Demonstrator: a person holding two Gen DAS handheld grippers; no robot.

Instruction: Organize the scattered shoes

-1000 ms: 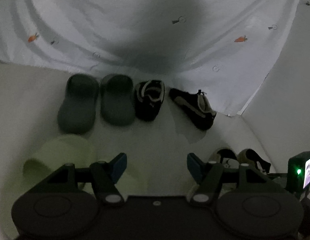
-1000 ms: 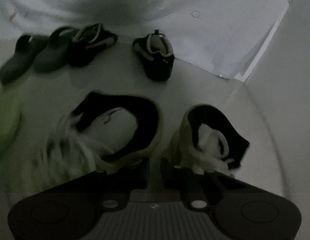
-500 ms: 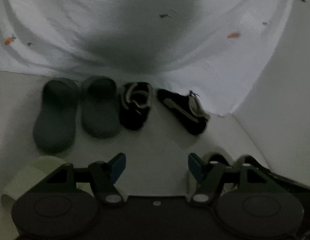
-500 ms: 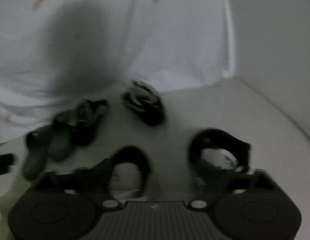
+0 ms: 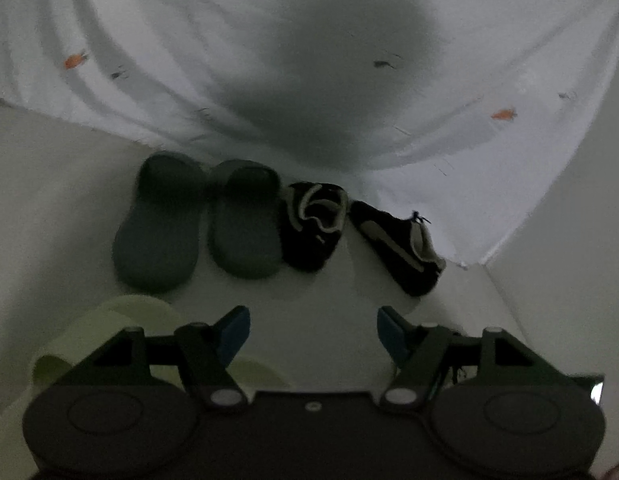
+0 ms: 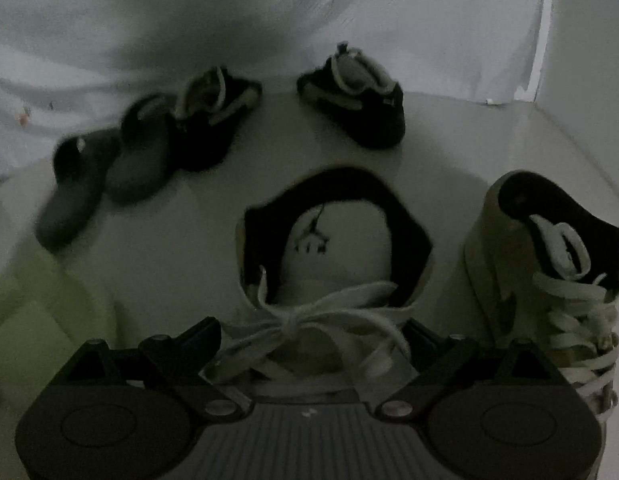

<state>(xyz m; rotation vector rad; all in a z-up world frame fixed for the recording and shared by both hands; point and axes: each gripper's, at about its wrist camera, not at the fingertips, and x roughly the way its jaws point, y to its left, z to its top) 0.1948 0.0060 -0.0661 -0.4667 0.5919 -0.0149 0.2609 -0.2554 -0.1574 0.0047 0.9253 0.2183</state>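
Observation:
A cream high-top sneaker [image 6: 337, 248] with a black collar and white laces lies between the wide jaws of my right gripper [image 6: 313, 336]; the fingers stand either side of its laced front, open. Its mate [image 6: 549, 260] stands upright just right of it. In a row at the back are two dark clogs [image 5: 157, 232] [image 5: 245, 220] and a black shoe [image 5: 315, 224]; a second black shoe [image 5: 397, 248] lies apart and askew. My left gripper [image 5: 311, 332] is open over bare floor. A pale green slipper [image 5: 109, 328] lies under its left finger.
A white sheet [image 5: 269, 80] printed with small carrots hangs behind the row of shoes. A white wall [image 5: 569, 240] closes the right side. The floor [image 5: 329, 300] is white. The green slipper [image 6: 37, 320] also shows at the right view's lower left.
My right gripper went from shut to wide open, swung about, and now straddles the left sneaker. The left gripper shifted sideways a little and stayed open.

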